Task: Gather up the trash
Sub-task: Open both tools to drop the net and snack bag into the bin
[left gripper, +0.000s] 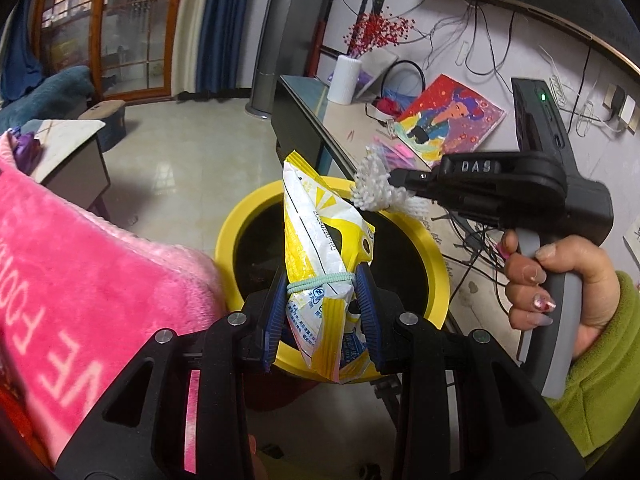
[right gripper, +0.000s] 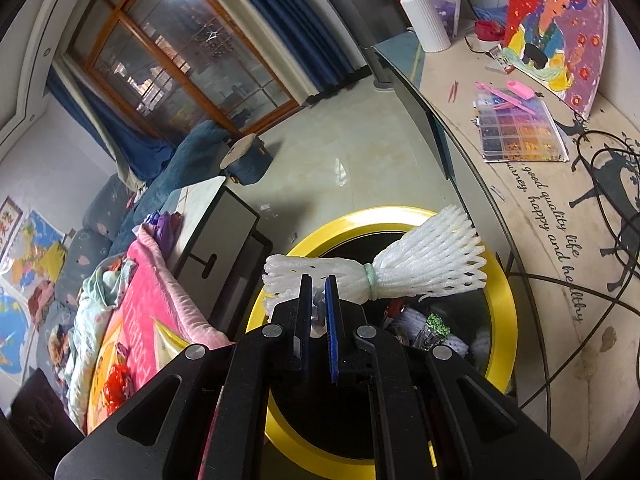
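My left gripper (left gripper: 322, 286) is shut on a yellow and white wrapper (left gripper: 320, 236) bound with a pale green band; it hangs over the near rim of the yellow bin (left gripper: 434, 258). My right gripper (right gripper: 319, 280) is shut on a white foam net (right gripper: 424, 258), also tied with a green band, above the yellow bin (right gripper: 500, 312). In the left wrist view the right gripper (left gripper: 394, 180) reaches in from the right, a hand (left gripper: 560, 284) on its grey handle, with the foam net (left gripper: 372, 184) over the bin's far rim. Some trash lies inside the bin.
A pink blanket (left gripper: 80, 288) lies left of the bin. A long table (right gripper: 532, 184) to the right carries a white vase (right gripper: 426, 20), a painting (right gripper: 556, 20), a bead box (right gripper: 520, 132) and cables. A small grey stand (right gripper: 218, 232) sits behind on tiled floor.
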{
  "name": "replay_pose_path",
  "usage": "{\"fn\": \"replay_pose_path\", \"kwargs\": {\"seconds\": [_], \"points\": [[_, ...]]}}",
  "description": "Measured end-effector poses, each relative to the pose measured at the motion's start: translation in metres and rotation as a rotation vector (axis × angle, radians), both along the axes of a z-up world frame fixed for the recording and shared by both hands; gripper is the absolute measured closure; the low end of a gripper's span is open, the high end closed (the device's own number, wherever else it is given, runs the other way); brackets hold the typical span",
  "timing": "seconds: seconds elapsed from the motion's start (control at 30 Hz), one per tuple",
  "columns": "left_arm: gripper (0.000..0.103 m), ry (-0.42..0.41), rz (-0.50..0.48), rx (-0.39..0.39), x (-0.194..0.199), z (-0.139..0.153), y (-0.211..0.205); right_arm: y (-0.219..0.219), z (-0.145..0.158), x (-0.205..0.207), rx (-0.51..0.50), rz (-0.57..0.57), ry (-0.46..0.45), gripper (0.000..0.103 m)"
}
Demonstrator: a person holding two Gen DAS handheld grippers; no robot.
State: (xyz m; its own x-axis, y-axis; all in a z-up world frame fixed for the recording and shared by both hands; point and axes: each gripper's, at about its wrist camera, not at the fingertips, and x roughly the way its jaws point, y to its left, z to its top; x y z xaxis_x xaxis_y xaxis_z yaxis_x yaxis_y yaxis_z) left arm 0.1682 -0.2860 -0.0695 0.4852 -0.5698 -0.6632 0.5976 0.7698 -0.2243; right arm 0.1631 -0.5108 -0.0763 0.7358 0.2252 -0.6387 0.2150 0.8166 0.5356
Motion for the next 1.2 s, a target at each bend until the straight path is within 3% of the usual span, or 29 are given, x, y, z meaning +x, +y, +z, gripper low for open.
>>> {"fn": "replay_pose_path", "kwargs": {"seconds": [0.5,0.6,0.73,0.87,0.93,1.0,1.2], "points": [[0.075,0.053,-0.048,0.024,0.002,-0.019,-0.018,0.003,0.0,0.006,0.038,0.013,-0.007,0.092],[0.074,0.063,-0.05,0.014,0.003,-0.019,-0.018,0.003,-0.002,0.007,0.036,0.007,0.002,0.087],[0.051,0.055,-0.049,-0.008,0.002,-0.015,-0.015,0.002,-0.003,0.006,0.031,-0.006,0.007,0.079],[0.032,0.05,-0.025,-0.03,0.002,-0.009,-0.009,0.003,0.001,0.004,0.003,-0.024,-0.001,0.062],[0.016,0.048,-0.002,-0.05,0.003,-0.004,-0.001,0.004,0.004,0.002,-0.03,-0.034,-0.006,0.058],[0.011,0.041,0.029,-0.061,0.004,0.001,0.008,0.007,0.008,0.001,-0.061,-0.044,-0.012,0.05],[0.011,-0.01,0.18,-0.069,0.006,0.019,0.05,0.027,0.022,-0.003,-0.156,-0.035,-0.041,0.039]]}}
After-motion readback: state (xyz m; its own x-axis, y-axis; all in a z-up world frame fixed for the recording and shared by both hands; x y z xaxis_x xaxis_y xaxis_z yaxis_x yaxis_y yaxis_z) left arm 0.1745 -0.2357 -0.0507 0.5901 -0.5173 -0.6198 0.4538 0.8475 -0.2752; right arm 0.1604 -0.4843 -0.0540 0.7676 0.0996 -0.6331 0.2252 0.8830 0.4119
